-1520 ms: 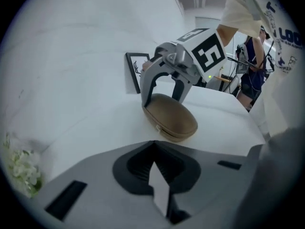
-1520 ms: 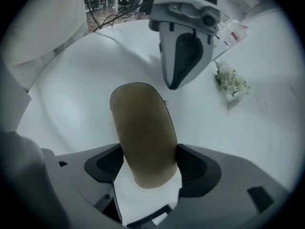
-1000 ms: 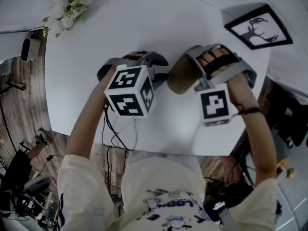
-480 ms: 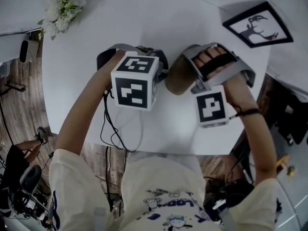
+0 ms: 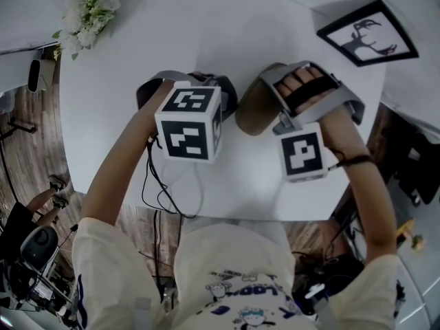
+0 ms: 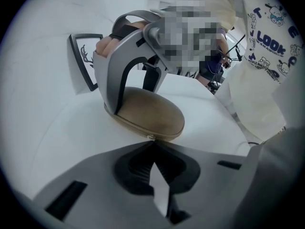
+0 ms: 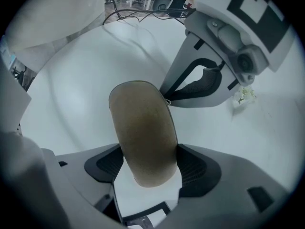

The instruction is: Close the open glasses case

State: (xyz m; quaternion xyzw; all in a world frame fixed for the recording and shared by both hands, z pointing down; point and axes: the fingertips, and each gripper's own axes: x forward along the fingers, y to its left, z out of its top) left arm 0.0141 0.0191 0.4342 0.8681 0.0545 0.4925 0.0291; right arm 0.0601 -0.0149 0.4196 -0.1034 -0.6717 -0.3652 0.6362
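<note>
A tan oval glasses case [image 5: 253,112] [image 6: 152,114] [image 7: 142,128] lies on the white table [image 5: 206,26]. My right gripper [image 5: 267,105] [image 7: 149,166] is shut on the case, its pads pressing both long sides of the near end. My left gripper [image 5: 232,107] [image 6: 152,141] [image 7: 167,99] points down at the case's other end. Its jaws have just been closing and now meet tip to tip, pinching the small metal zipper pull [image 6: 150,138] at the case's rim. In the head view the marker cube hides those tips.
A framed deer picture [image 5: 368,36] [image 6: 83,61] lies at the table's far right. White flowers [image 5: 86,16] [image 7: 243,97] sit at the far left corner. Cables [image 5: 161,184] hang off the near table edge, by the person's legs.
The left gripper tilted and rolled slightly at the case's end, and its jaws closed. The right gripper and the case have stayed put.
</note>
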